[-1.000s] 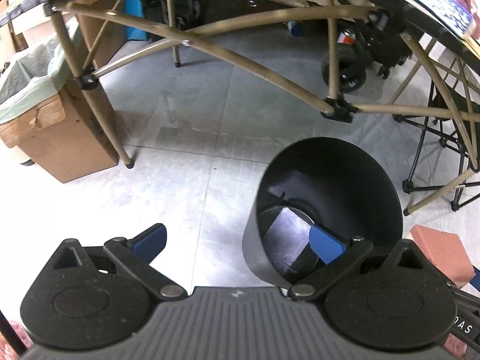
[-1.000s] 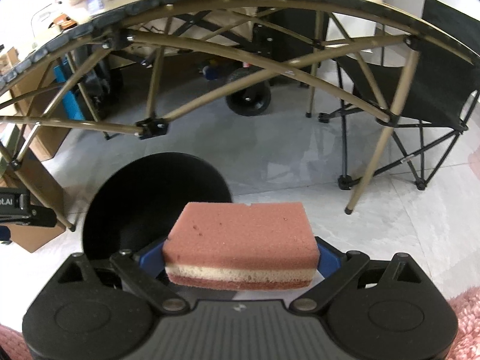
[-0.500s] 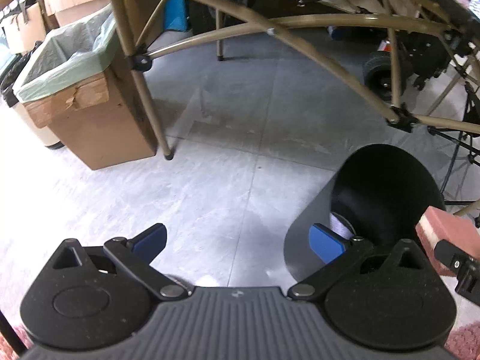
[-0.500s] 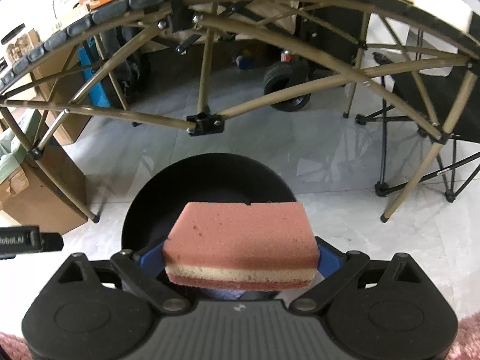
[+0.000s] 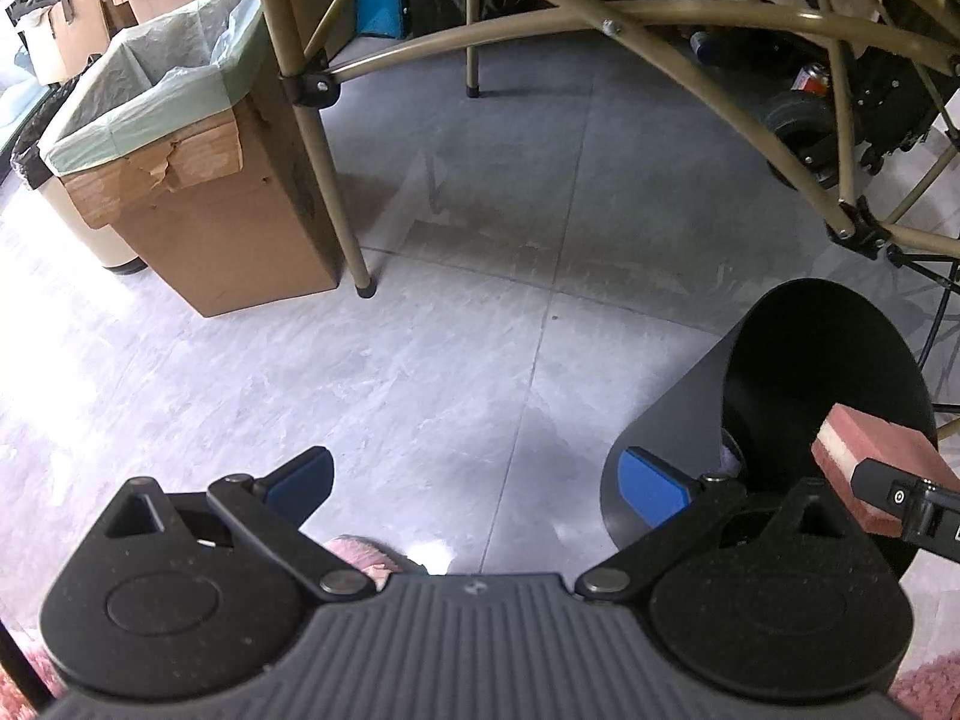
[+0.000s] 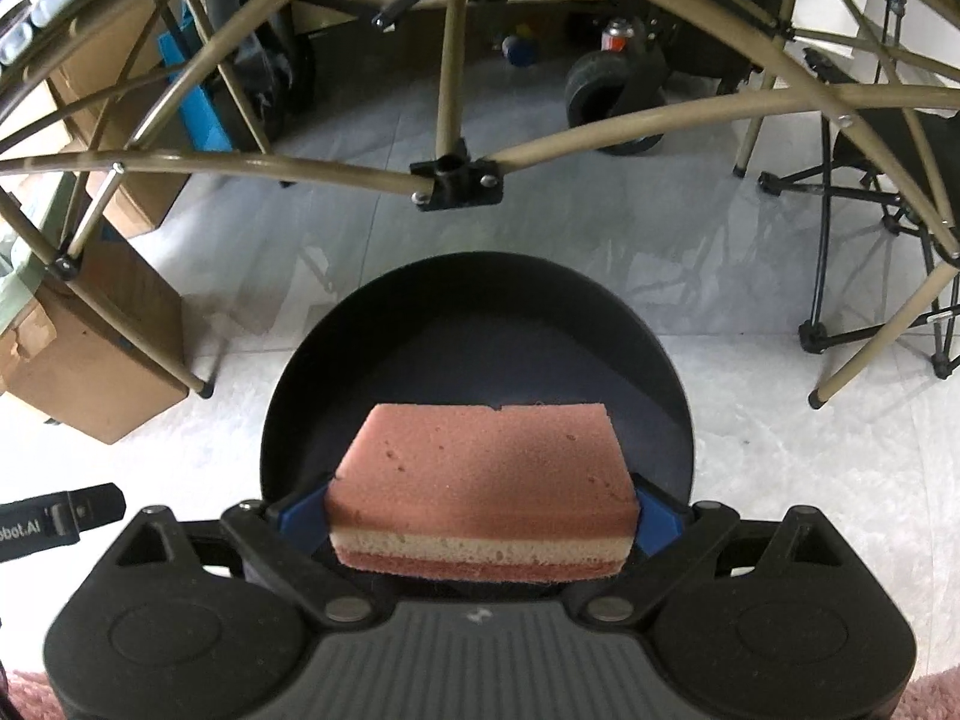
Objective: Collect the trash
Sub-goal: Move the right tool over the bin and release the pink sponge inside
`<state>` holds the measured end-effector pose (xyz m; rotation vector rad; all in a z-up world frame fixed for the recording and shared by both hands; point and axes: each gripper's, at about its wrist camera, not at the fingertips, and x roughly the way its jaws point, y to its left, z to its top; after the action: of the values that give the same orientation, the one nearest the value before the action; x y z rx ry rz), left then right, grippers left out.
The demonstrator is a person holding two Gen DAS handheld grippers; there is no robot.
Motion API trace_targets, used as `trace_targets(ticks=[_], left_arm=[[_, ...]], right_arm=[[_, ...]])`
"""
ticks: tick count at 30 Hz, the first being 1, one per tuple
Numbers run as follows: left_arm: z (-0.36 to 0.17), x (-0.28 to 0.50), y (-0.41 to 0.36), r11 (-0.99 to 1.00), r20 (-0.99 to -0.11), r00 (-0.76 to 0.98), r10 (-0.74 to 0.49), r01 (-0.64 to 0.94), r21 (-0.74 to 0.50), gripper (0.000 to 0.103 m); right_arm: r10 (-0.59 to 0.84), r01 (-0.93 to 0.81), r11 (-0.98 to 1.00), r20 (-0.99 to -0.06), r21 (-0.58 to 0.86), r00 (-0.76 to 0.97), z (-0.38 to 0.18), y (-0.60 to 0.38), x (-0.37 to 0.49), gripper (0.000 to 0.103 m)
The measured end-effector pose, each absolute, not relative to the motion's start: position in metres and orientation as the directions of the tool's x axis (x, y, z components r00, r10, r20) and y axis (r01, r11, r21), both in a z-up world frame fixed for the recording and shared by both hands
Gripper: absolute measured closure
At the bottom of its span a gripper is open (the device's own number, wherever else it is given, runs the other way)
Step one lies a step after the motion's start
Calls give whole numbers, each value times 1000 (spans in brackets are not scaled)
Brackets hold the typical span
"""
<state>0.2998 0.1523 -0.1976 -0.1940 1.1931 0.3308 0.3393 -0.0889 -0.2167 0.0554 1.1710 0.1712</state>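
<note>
Right wrist: right gripper [image 6: 480, 519] jaws pinching pink sponge [image 6: 480, 480] above black bin [image 6: 480, 324]. Left gripper [image 5: 477, 480] jaws spread wide, empty.

A pink layered sponge [image 6: 480, 480] sits above the round black bin's [image 6: 660, 360] mouth; a bag-lined cardboard box [image 5: 198, 228] stands far left.

Grey tiled floor [image 5: 480, 276] bears black bin [image 6: 480, 330] (open-topped) and cardboard box [image 5: 228, 240].
</note>
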Motion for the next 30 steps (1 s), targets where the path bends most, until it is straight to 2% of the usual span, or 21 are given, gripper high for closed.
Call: trace_targets(ticks=[30], left_arm=[[-207,302,153,935,-941,300,158,-351,45,0]], right_arm=[[198,-106,979,-935,174,293,-231,-82,349,4]])
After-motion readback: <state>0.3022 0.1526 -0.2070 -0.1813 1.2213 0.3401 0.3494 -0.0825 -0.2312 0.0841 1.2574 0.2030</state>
